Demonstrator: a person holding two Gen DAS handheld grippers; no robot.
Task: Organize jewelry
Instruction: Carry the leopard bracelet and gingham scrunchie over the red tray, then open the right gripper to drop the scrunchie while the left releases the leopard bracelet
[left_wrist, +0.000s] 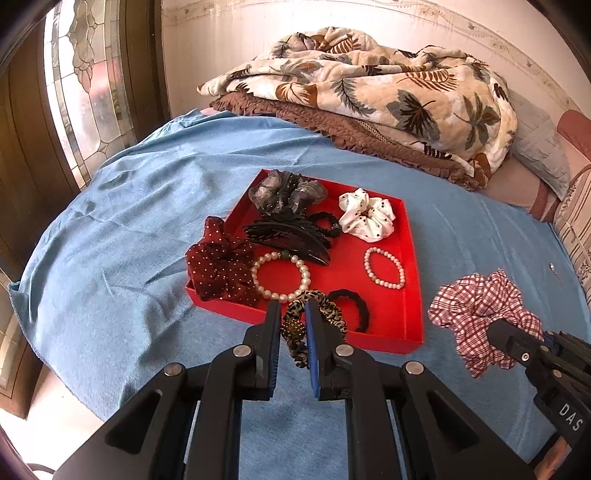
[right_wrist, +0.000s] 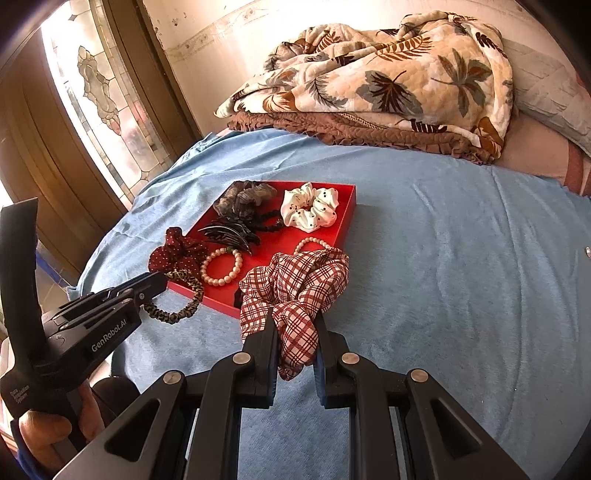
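Note:
My left gripper (left_wrist: 291, 312) is shut on a leopard-print scrunchie (left_wrist: 293, 328), which hangs over the near edge of the red tray (left_wrist: 373, 341). From the right wrist view, the left gripper (right_wrist: 160, 282) holds that leopard scrunchie (right_wrist: 181, 304) at the red tray's (right_wrist: 207, 300) near left corner. My right gripper (right_wrist: 295, 325) is shut on a red-and-white plaid scrunchie (right_wrist: 295, 280), just in front of the tray's near right side. Seen from the left, the right gripper (left_wrist: 496, 330) and the plaid scrunchie (left_wrist: 476, 306) are to the right of the tray.
The tray lies on a blue sheet (left_wrist: 129, 229) and holds a dark red dotted scrunchie (left_wrist: 221, 269), two pearl bracelets (left_wrist: 280, 277), a black hair claw (left_wrist: 291, 236), a grey scrunchie (left_wrist: 284, 192), a white dotted scrunchie (left_wrist: 365, 216) and a black hair tie (left_wrist: 354, 306). A folded leaf-print quilt (left_wrist: 369, 85) lies behind.

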